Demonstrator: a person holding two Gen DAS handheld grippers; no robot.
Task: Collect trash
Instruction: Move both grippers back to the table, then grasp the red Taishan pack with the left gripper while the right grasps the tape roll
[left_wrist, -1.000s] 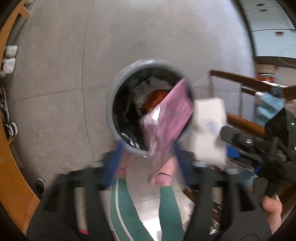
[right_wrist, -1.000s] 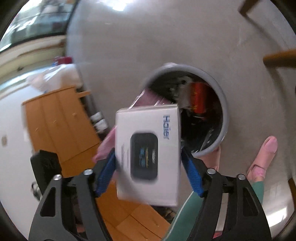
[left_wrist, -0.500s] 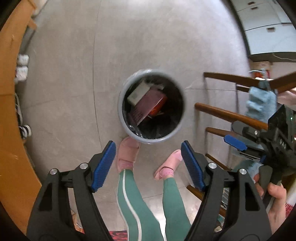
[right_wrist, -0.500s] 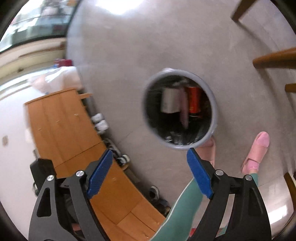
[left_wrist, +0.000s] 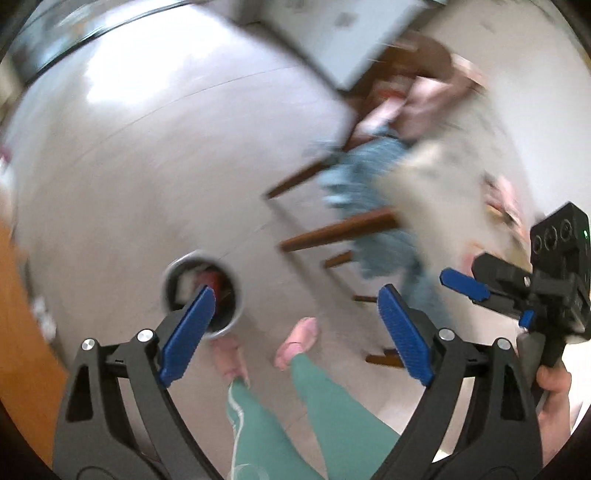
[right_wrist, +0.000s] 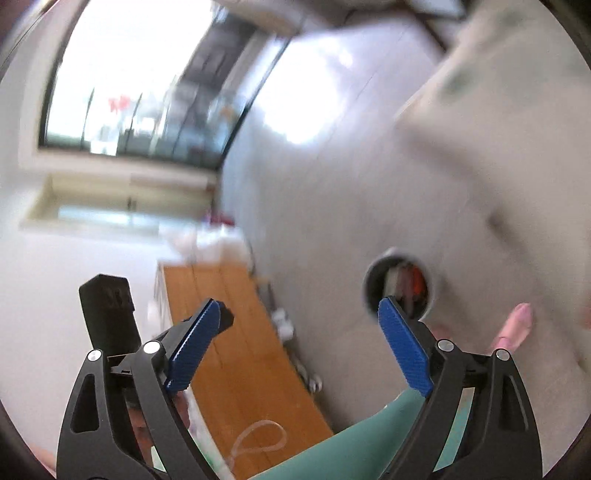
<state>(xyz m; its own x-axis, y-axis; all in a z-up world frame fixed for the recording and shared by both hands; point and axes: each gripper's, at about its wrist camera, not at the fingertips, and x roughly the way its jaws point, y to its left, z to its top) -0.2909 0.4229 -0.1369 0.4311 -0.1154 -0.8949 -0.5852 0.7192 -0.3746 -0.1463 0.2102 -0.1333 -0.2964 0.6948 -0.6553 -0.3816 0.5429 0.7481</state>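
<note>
A grey round trash bin (left_wrist: 236, 291) stands on the floor, far below, with red and white trash inside. It also shows in the right wrist view (right_wrist: 373, 284). My left gripper (left_wrist: 295, 332) is open and empty, high above the floor. My right gripper (right_wrist: 297, 343) is open and empty too; it also shows at the right edge of the left wrist view (left_wrist: 465, 284). Both views are blurred by motion.
A wooden chair (left_wrist: 332, 229) with a blue cloth (left_wrist: 376, 184) over it stands right of the bin. A table with a pale cloth (left_wrist: 443, 177) is at the right. The person's legs and pink slippers (left_wrist: 299, 339) are by the bin. An orange wooden cabinet (right_wrist: 229, 354) lies left.
Both grippers let go of their trash, a pink packet and a white box, into the bin. Both have since risen and tilted away; the bin looks smaller and farther.
</note>
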